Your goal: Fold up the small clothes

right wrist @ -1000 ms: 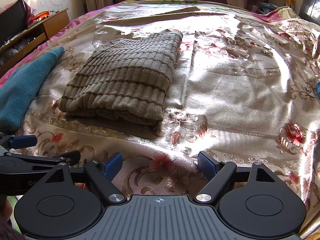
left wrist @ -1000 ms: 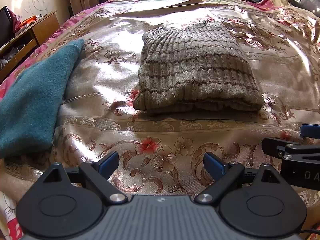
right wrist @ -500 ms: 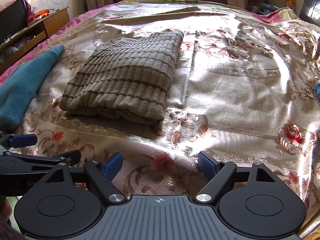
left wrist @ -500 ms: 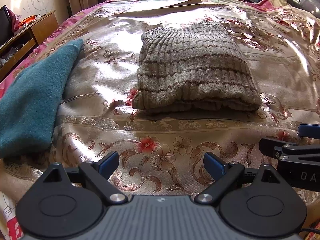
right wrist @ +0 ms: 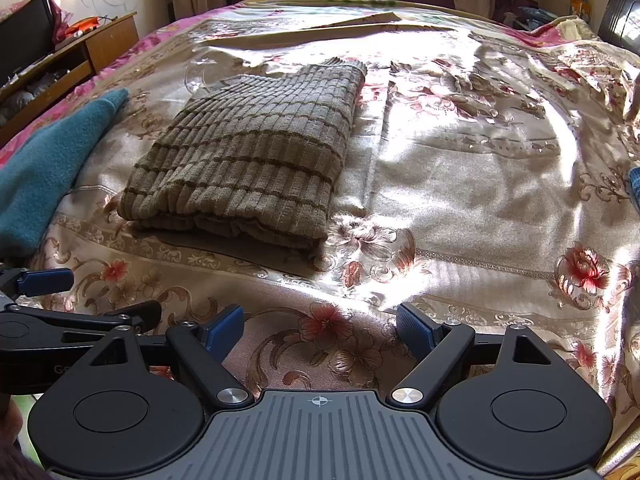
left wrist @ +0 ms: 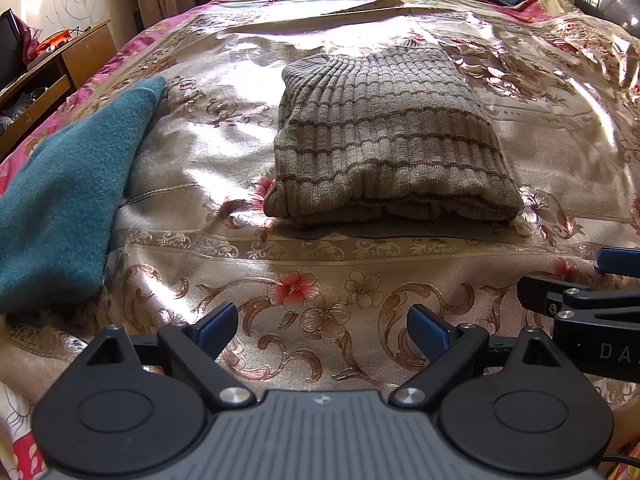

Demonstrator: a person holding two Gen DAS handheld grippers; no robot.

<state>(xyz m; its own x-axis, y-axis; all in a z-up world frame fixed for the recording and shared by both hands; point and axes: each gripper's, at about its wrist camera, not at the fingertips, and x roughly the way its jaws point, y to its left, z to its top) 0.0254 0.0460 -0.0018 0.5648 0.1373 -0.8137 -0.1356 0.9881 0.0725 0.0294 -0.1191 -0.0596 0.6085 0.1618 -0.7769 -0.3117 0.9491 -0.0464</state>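
Wide floral bedspread [left wrist: 200, 168] fills the view, teal blanket [left wrist: 64, 200] off to the left. The folded striped sweater [left wrist: 384, 140] lies flat mid-bed, well ahead of both tools. Left gripper [left wrist: 322, 326] hangs over bare cover, jaws spread, nothing between them; right gripper [right wrist: 320, 326] alongside, likewise wide and empty.

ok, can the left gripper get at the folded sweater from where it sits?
Probably yes. The left gripper is open and empty, and only bare bedspread lies between it and the folded sweater.
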